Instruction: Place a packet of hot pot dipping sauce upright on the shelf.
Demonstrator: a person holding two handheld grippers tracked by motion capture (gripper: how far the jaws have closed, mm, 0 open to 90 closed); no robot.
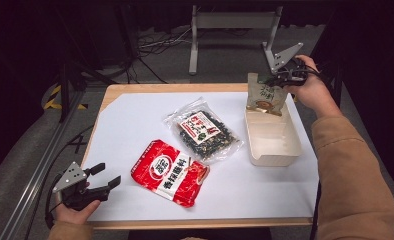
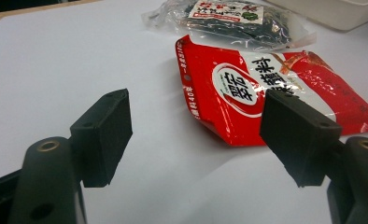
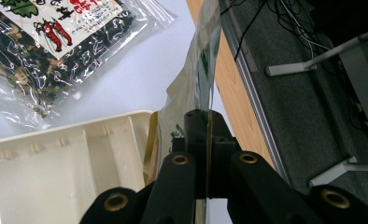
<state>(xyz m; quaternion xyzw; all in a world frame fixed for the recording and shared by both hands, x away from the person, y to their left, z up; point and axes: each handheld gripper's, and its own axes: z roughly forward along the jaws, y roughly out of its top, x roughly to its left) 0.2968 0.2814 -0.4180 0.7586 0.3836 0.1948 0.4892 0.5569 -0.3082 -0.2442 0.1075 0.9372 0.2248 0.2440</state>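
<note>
High view: white sheet [image 1: 135,125] on a wooden table [image 1: 150,88], grey carpet [image 1: 225,55] beyond. Right gripper [image 1: 284,76] pinches a beige packet [image 1: 266,95]; left gripper [image 1: 107,176] gapes.

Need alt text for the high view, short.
The right gripper holds a beige snack pouch upright at the far end of a cream tray. A red packet and a clear bag lie on the white sheet; the left gripper waits open at the near left.

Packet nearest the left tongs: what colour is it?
Red packet with a white logo; clearest in the left gripper view.
</note>
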